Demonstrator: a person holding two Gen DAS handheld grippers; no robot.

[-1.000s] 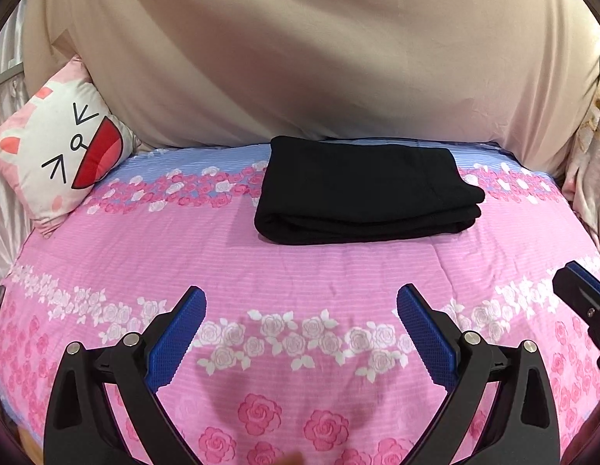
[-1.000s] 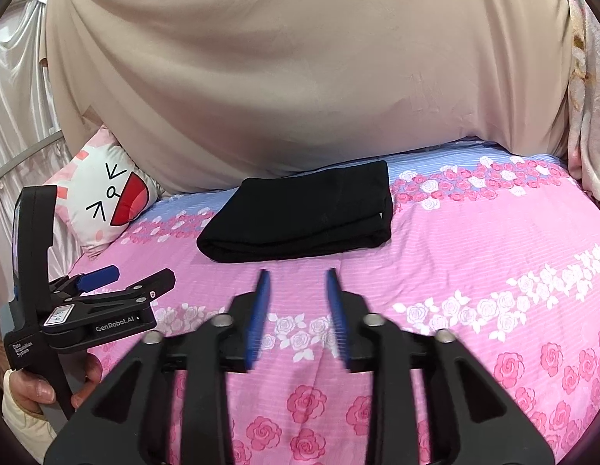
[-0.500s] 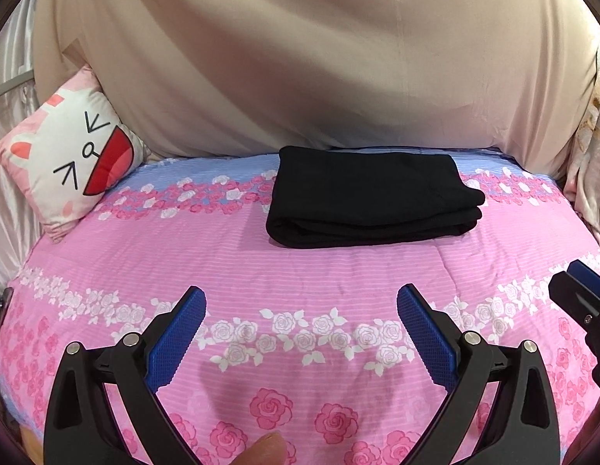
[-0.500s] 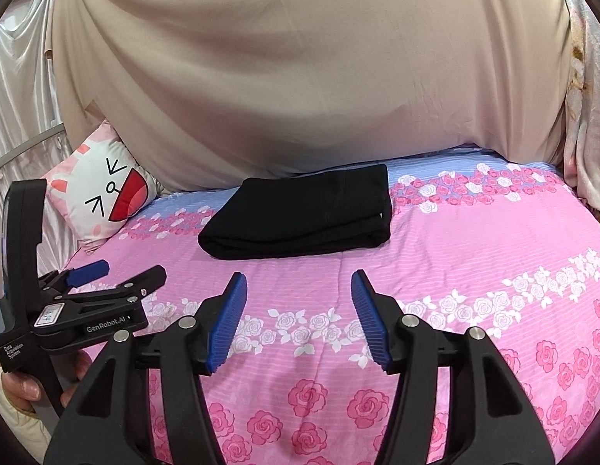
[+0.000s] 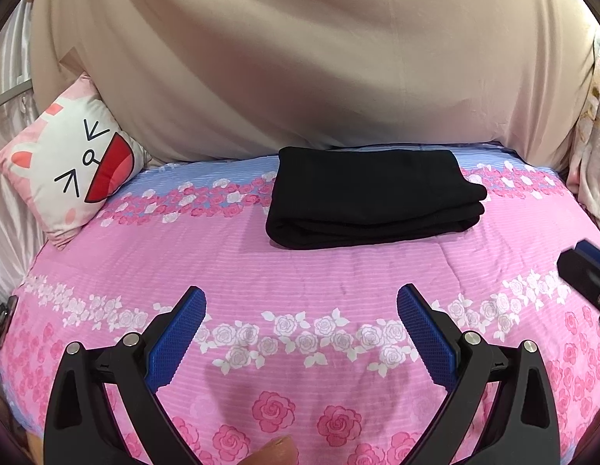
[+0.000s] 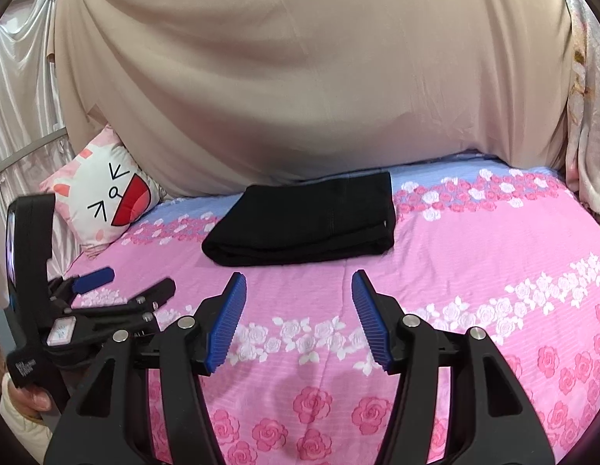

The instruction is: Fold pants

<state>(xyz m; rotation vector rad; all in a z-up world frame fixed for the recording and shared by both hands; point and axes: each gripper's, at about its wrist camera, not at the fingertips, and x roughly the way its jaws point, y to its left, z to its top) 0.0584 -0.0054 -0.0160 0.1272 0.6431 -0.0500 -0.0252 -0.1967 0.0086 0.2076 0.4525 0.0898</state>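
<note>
Black pants (image 5: 371,195) lie folded in a flat rectangular bundle on the far part of the pink floral bed; they also show in the right wrist view (image 6: 311,219). My left gripper (image 5: 300,298) is open and empty, held above the bed well in front of the pants. My right gripper (image 6: 298,283) is open and empty, also short of the pants. The left gripper shows at the left of the right wrist view (image 6: 125,283), and a tip of the right gripper shows at the right edge of the left wrist view (image 5: 587,271).
A pink floral bedsheet (image 5: 300,271) covers the bed. A cat-face cushion (image 5: 75,159) leans at the back left. A beige cloth (image 5: 300,58) hangs behind the bed. Pale curtains (image 6: 21,89) hang at the left.
My right gripper has opened from nearly shut to wide. Both grippers have drawn back and up a little from the bed. The pants have not moved.
</note>
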